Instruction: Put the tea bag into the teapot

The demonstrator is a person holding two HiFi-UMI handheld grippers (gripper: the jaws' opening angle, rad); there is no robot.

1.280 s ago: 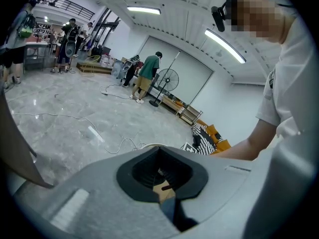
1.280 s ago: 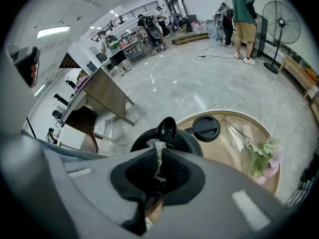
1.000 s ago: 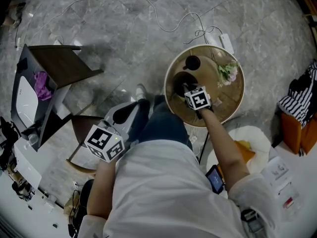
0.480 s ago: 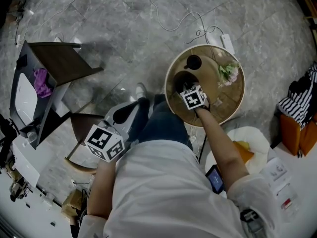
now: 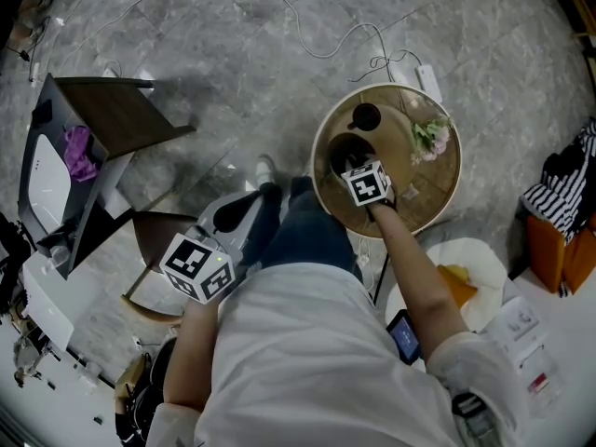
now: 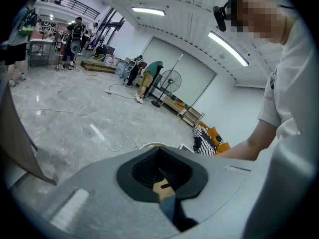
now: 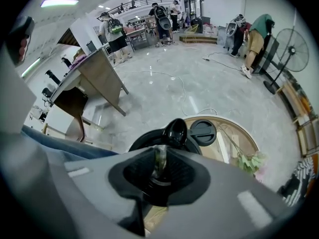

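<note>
Right gripper (image 5: 352, 163) edged forward over teapot (image 5: 343, 147) since a second ago | I keep it clenched on tea bag (image 7: 160, 159), poised by the open mouth; lid (image 7: 203, 132) lies aside for clearance | left gripper (image 5: 228, 214) closed, empty, parked at lap.

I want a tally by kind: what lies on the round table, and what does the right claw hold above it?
Teapot, black: 1
Lid, black, lying off the pot: 1
Flower sprig: 1
Pale mat or board on the round table: 1
Tea bag, pinched in the right claw: 1
Total: 5
</note>
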